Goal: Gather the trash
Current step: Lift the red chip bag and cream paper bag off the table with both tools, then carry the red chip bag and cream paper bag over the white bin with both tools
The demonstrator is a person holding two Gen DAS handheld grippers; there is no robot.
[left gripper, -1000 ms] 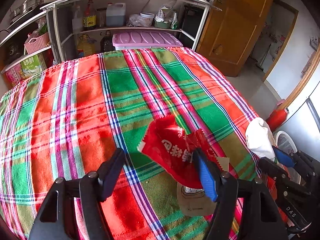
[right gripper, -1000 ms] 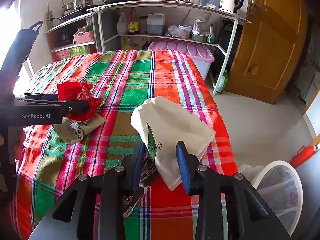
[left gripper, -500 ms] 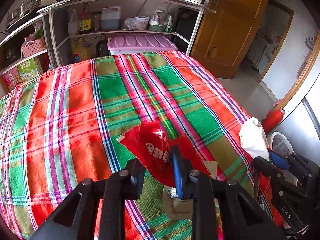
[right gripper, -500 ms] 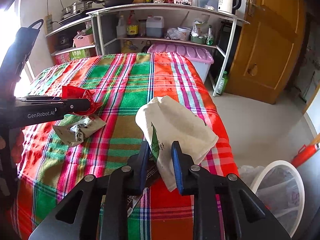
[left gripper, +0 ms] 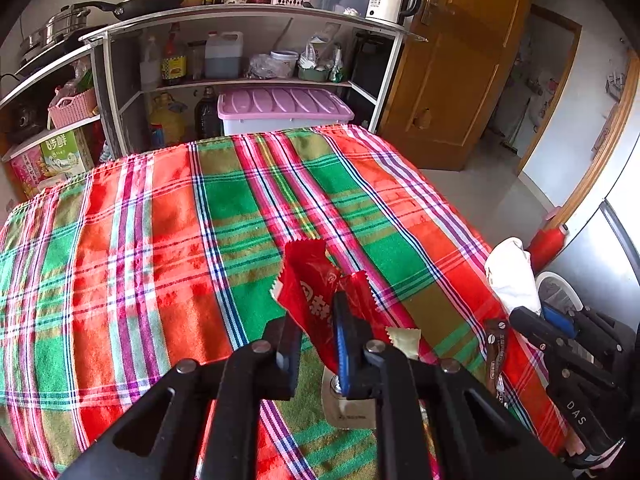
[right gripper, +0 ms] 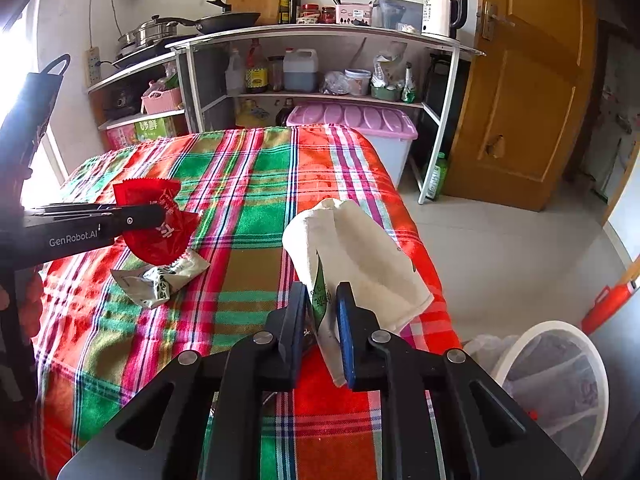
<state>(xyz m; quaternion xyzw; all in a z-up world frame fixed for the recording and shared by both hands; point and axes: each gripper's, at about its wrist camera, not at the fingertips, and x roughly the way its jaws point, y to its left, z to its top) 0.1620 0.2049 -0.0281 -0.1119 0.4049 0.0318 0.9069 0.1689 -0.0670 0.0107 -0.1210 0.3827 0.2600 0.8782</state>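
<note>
I had my left gripper (left gripper: pixel 316 344) clamped on the crinkled red foil snack wrapper (left gripper: pixel 308 284) at lower centre of the left view, lifted just clear of the plaid red-and-green tablecloth (left gripper: pixel 160 240), while my right gripper (right gripper: pixel 320 328) was closing on the soft white paper bag with green print (right gripper: pixel 352 256) at the middle of the right view. I judged the slick foil might slip from the pads on the way to the white mesh waste bin (right gripper: pixel 560 380) at lower right. The bag, pinched only at one edge, could tear or sag and snag the flattened beige wrapper (right gripper: pixel 160 280) lying on the cloth.
</note>
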